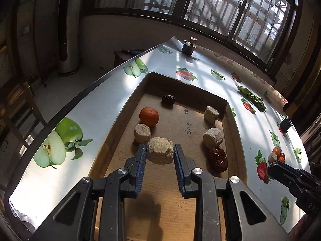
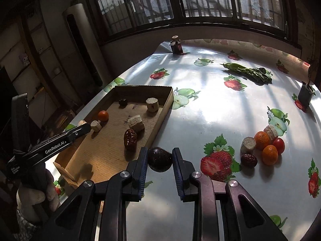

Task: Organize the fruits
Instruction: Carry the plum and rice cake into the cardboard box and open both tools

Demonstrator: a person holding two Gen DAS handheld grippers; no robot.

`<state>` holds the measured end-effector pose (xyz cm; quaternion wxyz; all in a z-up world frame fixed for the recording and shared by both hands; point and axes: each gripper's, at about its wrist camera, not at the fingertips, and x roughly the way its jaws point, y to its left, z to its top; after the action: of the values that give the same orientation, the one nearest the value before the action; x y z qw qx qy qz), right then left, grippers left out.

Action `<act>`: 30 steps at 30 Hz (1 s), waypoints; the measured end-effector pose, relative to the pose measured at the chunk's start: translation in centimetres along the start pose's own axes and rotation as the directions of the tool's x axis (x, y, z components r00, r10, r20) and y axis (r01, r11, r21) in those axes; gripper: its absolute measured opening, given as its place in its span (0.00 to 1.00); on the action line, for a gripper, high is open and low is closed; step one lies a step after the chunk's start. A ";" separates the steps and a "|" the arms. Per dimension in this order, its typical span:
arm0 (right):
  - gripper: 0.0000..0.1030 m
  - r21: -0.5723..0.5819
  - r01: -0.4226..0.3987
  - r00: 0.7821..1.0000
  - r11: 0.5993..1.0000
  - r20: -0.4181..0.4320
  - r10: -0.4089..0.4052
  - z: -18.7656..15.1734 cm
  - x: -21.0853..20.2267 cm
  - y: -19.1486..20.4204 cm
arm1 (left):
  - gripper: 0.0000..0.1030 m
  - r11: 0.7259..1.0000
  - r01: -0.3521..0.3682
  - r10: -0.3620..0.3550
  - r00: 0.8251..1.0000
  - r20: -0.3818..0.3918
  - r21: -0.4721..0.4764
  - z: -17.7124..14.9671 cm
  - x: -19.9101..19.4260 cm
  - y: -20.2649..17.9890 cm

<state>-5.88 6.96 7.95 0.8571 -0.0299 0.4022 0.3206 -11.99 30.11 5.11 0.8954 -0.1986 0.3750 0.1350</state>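
My cardboard tray (image 1: 233,124) holds an orange (image 1: 149,116), two dark dates and four pale corn chunks, while my left gripper (image 1: 160,153) clamps a rough beige chunk (image 1: 160,152) lying crosswise above it, and my right gripper (image 2: 160,159) pinches a glossy dark-purple fruit (image 2: 160,159), tip rightward, beside the tray.

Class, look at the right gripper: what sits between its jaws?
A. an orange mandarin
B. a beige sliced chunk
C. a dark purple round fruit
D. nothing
C: the right gripper is shut on a dark purple round fruit; the mandarins lie on the tablecloth.
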 end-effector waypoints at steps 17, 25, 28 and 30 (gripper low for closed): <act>0.27 -0.137 0.033 0.990 0.990 -0.130 -0.051 -0.3 8.5 6.4 | 0.39 0.998 0.029 -0.031 0.998 -0.046 -0.054 -0.4 1.3 1.7; 0.33 -0.133 0.026 0.997 0.991 -0.066 -0.036 -0.2 5.9 6.7 | 0.48 0.999 0.033 -0.033 0.999 0.009 -0.036 -0.3 -1.2 0.5; 0.45 -0.097 0.042 0.999 0.994 -0.013 -0.043 -0.7 3.5 5.9 | 0.50 1.000 0.015 -0.015 1.000 0.027 0.011 -0.7 -2.0 -1.2; 0.49 -0.054 0.052 0.998 0.997 0.024 -0.051 -1.3 1.8 4.9 | 0.56 0.998 0.004 -0.007 0.999 0.039 0.056 -1.0 -2.5 -2.7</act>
<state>-8.73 11.39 6.84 0.8684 -0.0600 0.3826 0.3096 -13.22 27.05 6.97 0.9082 -0.1716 0.3603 0.1258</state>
